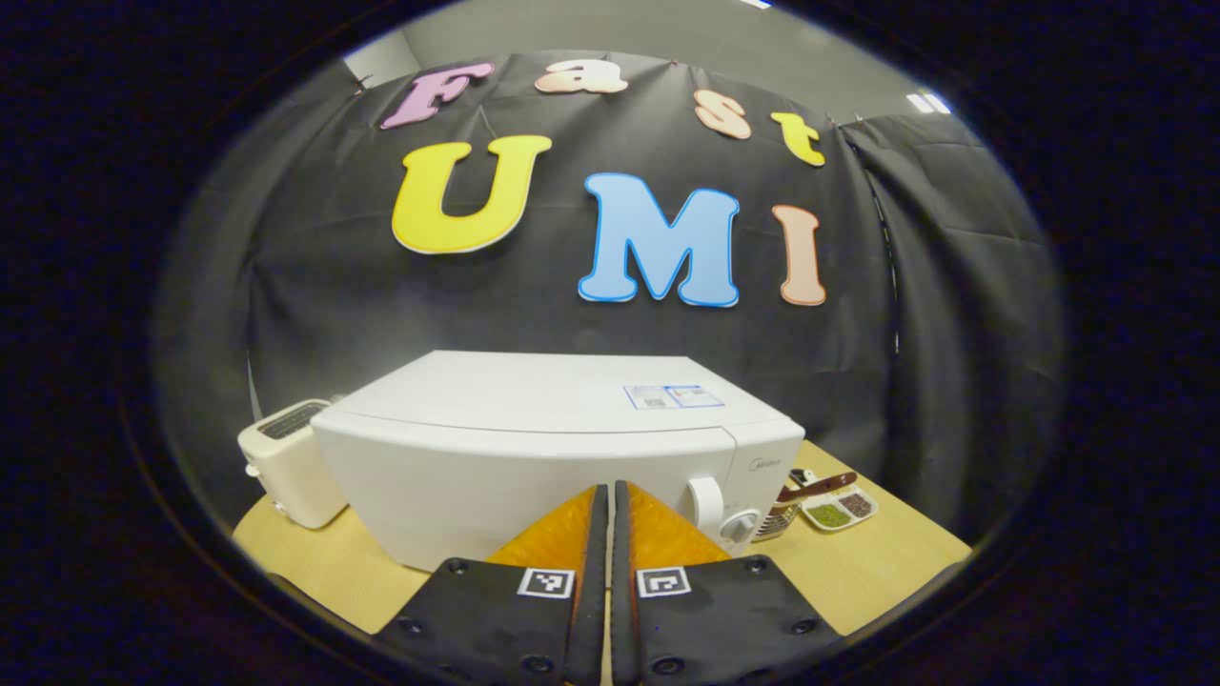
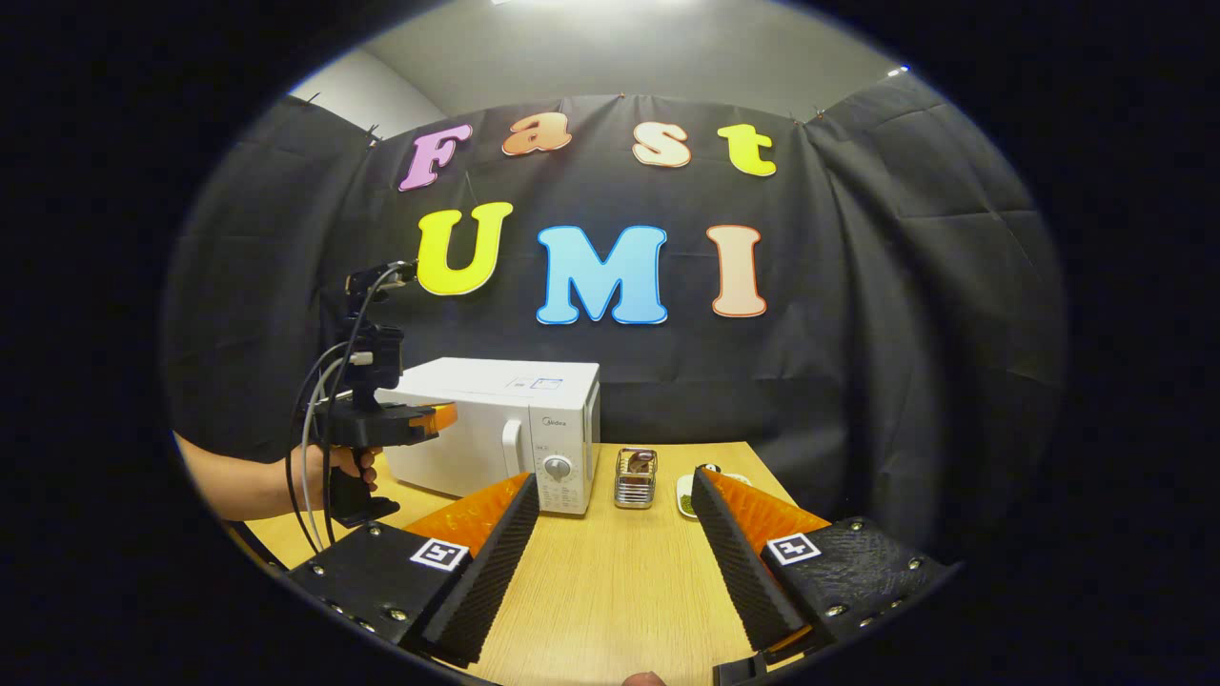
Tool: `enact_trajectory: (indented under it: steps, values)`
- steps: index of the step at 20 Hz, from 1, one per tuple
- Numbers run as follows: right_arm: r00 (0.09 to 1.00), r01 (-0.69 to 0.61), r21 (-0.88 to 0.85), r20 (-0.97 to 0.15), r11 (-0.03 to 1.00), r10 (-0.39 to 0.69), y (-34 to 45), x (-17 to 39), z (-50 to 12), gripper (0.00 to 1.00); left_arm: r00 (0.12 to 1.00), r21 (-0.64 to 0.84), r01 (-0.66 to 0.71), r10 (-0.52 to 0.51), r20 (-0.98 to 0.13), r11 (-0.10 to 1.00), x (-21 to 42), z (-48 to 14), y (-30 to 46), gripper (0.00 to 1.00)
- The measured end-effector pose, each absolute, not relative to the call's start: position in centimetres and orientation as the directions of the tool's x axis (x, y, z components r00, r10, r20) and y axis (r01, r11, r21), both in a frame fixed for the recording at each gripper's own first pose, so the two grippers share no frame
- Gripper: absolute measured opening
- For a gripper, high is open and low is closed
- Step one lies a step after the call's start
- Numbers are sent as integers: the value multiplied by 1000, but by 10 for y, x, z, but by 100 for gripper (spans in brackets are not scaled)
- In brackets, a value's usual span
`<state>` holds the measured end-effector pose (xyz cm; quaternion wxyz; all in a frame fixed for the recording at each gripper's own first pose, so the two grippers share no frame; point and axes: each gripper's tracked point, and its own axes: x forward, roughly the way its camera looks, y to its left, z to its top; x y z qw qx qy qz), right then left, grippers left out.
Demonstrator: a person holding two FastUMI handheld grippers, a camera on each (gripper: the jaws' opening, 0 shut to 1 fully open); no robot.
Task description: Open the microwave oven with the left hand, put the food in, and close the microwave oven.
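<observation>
Closest in, the left gripper (image 1: 610,495) has its fingers pressed together with nothing between them, and it's lined up on the front of the microwave oven (image 1: 534,457), whose door looks fully closed. My guess is it's aimed that way to go for the door handle (image 1: 705,500), the white vertical bar next to the dial (image 1: 739,524), since opening is the left hand's job. It doesn't look like it's touching the door yet, but the fingers cover the lower middle of the door, so I can't be sure.

The right gripper (image 2: 610,514) hangs spread wide over the worktop (image 2: 610,591), holding nothing. It probably waits open so it can grab the food once the door is out of the way. In its view the left gripper and the hand (image 2: 334,467) holding it sit off to one side, just in front of the microwave.

Further back, beside the microwave, a small wire basket (image 2: 636,478) holds something brownish, likely the food, though it's too small to identify. Behind that is a little divided dish (image 1: 839,508) with green and dark stuff, half cut off by the right gripper's finger. A white toaster (image 1: 291,462) peeks out past the far side of the microwave.
</observation>
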<state>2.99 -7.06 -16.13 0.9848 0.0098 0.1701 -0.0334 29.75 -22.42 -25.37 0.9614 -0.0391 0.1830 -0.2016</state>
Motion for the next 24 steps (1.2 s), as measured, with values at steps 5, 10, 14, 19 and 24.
enact_trajectory:
  steps: [5,10,14,19,24]
  values:
    - [950,-6,65,-311,998,26,-67,22,-156,98,900,-67,345,-350,-262,936,228,-195,-193,6]
    - [963,-37,85,-264,996,59,-65,17,-137,98,931,-81,280,-291,-219,957,167,-147,-157,10]
    - [973,-47,88,-222,995,66,-56,14,-120,98,950,-59,244,-251,-185,968,127,-113,-120,10]
    - [984,-6,85,-179,996,21,-43,4,-97,98,959,-77,238,-247,-142,968,85,-88,-85,55]
    - [989,-8,39,-148,999,14,-24,-1,-78,98,966,-88,206,-217,-143,975,57,-87,-53,95]
